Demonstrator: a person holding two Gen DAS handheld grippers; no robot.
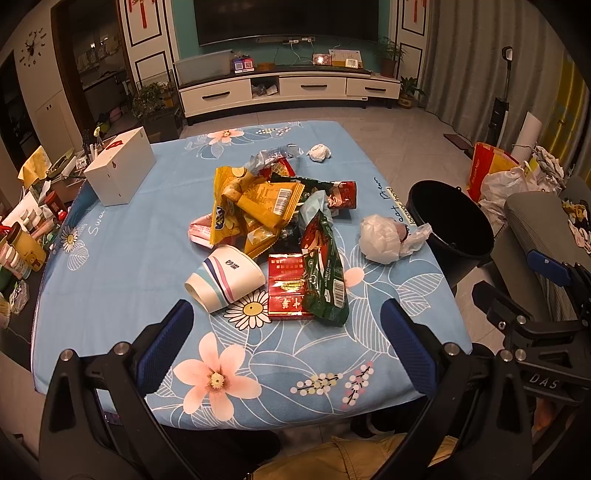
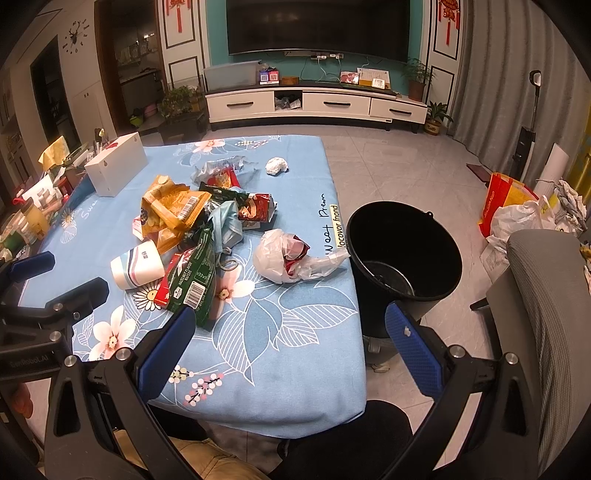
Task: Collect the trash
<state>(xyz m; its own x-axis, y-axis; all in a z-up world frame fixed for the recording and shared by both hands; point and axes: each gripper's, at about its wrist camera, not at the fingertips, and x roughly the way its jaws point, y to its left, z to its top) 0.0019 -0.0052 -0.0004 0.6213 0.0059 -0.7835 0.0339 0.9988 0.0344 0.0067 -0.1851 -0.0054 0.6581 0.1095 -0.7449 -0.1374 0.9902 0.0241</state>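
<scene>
The job looks like it is just starting. No trash is picked up yet, and the black bucket [image 2: 404, 258] looks empty inside.

The left gripper [image 1: 286, 332] is wide open and holds nothing. It hangs over the near edge of the table [image 1: 122, 254]. The right gripper [image 2: 290, 334] is wide open too, with nothing in it. It hangs by the near right corner of the table.

The trash sits in a pile in the middle of the table. In the left view, a paper cup [image 1: 225, 278] lies on its side at about 11 o'clock from the left gripper. A red box [image 1: 286, 286] and a green wrapper [image 1: 323, 269] are at 12 o'clock, touching each other. Yellow snack bags [image 1: 255, 201] lie farther back. A white plastic bag [image 2: 284, 254] is near the right edge of the table, at about 12 o'clock from the right gripper. A small ball of paper [image 1: 319, 152] sits alone at the far side.

The bucket stands on the floor just beside the table, at 1 o'clock from the right gripper.

I think the next move is to reach down, pinch one piece, maybe the cup or the plastic bag, and drop it in the bucket.

The table has a blue cloth with flowers. A white box [image 1: 120, 171] sits at its far left. The room has a big TV [image 2: 319, 27], a white cabinet [image 2: 314, 105], and grey curtains [image 2: 513, 74].
</scene>
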